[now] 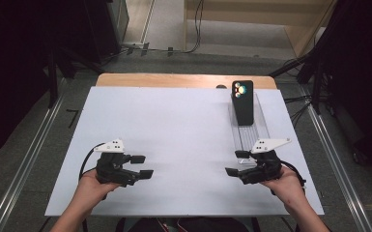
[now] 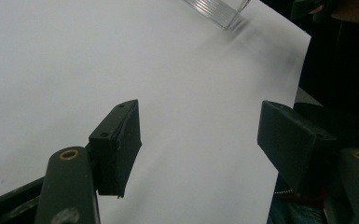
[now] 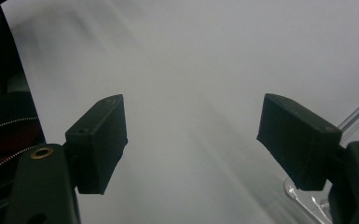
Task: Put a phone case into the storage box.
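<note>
White sheet [image 1: 174, 145] over wooden table [image 1: 174, 79]; grey floor; both claws released, empty.

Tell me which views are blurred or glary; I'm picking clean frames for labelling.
High view: sharp, evenly lit, with bright reflections on the phone lenses. Left gripper view: jaws crisp, while the clear ridged tray at the top edge looks soft. Right gripper view: the white table sheet is streaked with blur, and the tray edge at lower right is hazy.
</note>
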A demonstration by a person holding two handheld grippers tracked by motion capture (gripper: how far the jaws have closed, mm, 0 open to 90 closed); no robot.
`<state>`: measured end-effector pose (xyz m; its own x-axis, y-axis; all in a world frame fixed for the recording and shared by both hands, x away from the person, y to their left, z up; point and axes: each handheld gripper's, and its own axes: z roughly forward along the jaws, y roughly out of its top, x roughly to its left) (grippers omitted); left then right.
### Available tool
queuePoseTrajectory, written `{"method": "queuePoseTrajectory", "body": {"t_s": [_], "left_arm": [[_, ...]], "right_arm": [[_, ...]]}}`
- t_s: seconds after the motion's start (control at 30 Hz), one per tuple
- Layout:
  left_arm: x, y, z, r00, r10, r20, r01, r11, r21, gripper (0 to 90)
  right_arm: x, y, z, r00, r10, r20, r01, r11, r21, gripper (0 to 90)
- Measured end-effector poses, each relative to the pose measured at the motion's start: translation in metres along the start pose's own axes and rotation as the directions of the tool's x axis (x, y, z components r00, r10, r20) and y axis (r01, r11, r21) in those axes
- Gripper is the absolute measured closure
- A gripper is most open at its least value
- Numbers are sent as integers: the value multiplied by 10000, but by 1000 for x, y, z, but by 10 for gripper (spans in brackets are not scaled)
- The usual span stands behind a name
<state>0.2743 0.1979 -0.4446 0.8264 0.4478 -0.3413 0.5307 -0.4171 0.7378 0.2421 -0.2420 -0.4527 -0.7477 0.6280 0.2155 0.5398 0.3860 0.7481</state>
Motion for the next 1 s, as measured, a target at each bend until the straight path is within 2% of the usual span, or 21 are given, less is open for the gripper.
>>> {"method": "queuePoseTrajectory", "body": {"t_s": [0.17, 0.4, 0.77, 1.0], "left_arm": [[-1, -2, 0, 9999, 64, -81, -64, 10000, 12, 304], [0, -4, -1, 10000, -46, -72, 46, 10000, 9, 303], [1, -5, 1, 10000, -28, 15, 28, 9998, 175, 303], [2, -6, 2, 10000, -27, 51, 26, 9998, 216, 303]], "right_arm": [[2, -7, 2, 10000, -67, 37, 66, 10000, 44, 219], [1, -16, 4, 9998, -174, 21, 173, 9990, 410, 218], [-4, -23, 4, 9999, 9, 150, -20, 9974, 725, 218], [-6, -23, 5, 9999, 54, 153, -65, 9976, 682, 218]]}}
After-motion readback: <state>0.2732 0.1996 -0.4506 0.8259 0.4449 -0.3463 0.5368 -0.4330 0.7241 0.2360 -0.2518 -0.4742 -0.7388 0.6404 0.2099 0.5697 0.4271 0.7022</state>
